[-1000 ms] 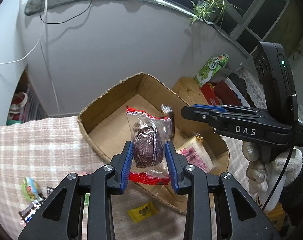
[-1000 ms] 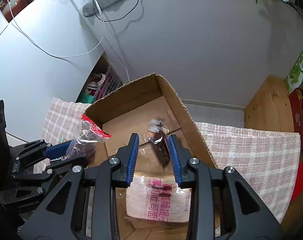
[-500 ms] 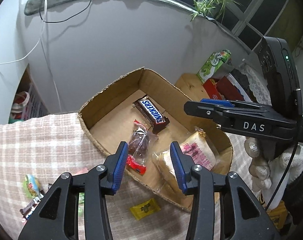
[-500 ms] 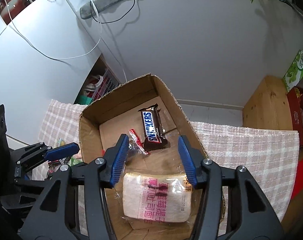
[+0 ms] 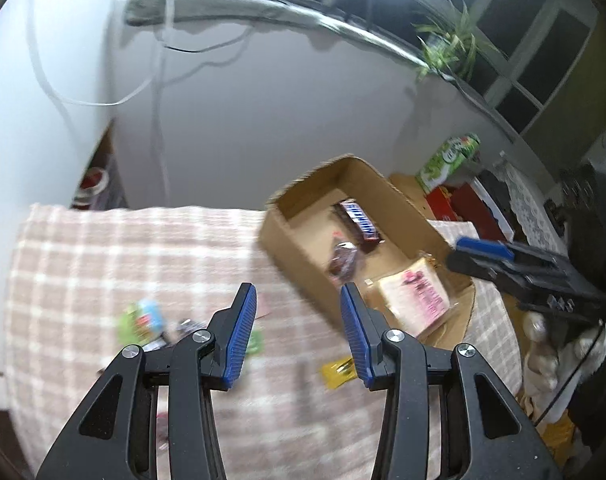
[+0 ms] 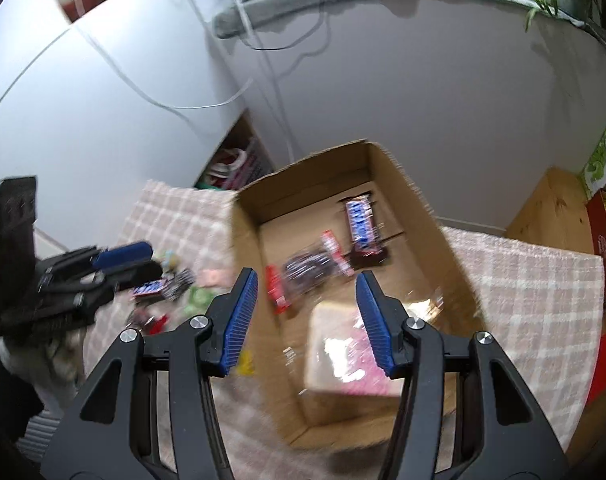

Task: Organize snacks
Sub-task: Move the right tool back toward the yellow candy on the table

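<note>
Cardboard box (image 6: 431,216) now holds both items I carried: the clear-wrapped dark snack (image 6: 307,270) lies on its floor just ahead of my right gripper (image 6: 307,320), and the chocolate bar (image 6: 363,232) lies beyond it toward the far wall. A wrapped bread slice (image 6: 351,352) sits nearest, below my right fingertips. Neither item is between my pads.

Finding: both deliveries are complete. My right jaws stand apart and empty. My left gripper (image 5: 299,332) also stands apart and empty, over the checked cloth (image 5: 103,264) with the box off to its right.

Change from one second ago: then my left pads clamped the dark snack and my right pads clamped the bar above the box. Both sets of jaws have since opened and released; nothing is between them now. Both grippers have drawn back, the left swinging toward the loose snacks (image 5: 143,320) ahead of its left finger. A yellow packet (image 5: 337,372) lies by its right finger.

Judgement: these remain to be boxed; another pickup follows.
</note>
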Action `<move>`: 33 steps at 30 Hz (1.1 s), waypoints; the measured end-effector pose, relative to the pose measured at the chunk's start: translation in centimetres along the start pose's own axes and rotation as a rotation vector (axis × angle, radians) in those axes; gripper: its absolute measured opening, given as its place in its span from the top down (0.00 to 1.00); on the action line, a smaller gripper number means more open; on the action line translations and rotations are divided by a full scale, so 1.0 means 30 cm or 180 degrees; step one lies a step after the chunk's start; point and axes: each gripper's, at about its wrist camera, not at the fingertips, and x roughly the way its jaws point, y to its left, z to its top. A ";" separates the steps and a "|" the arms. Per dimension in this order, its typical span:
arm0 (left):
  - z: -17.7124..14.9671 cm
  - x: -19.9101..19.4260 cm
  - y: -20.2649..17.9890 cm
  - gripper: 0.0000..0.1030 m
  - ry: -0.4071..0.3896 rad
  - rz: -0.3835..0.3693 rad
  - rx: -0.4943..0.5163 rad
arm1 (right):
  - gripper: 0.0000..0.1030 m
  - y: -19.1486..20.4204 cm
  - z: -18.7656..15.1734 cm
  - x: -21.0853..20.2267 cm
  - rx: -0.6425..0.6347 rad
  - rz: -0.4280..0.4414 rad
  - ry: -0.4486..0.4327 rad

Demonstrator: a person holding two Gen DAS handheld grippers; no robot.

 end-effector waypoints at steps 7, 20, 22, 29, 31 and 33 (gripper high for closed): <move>-0.123 -0.131 0.179 0.59 -0.0060 0.0266 -0.0254 | 0.48 0.176 -0.183 -0.041 -0.0173 0.0301 0.0072; -0.337 -0.138 0.308 0.59 0.0280 0.0203 -0.0427 | 0.48 0.219 -0.417 0.165 0.0211 -0.0045 0.0320; -0.350 -0.120 0.284 0.59 0.0305 0.0199 -0.0269 | 0.48 0.200 -0.426 0.182 0.0347 -0.0142 0.0275; -0.338 -0.085 0.223 0.56 0.0324 0.0112 0.0510 | 0.48 0.188 -0.433 0.253 0.0649 -0.0413 0.0092; -0.326 -0.074 0.217 0.55 0.0332 0.0067 0.0674 | 0.48 0.192 -0.426 0.272 0.0681 -0.0498 0.0074; -0.318 -0.057 0.209 0.55 0.0364 0.0008 0.0861 | 0.48 0.189 -0.420 0.291 0.0730 -0.0536 0.0048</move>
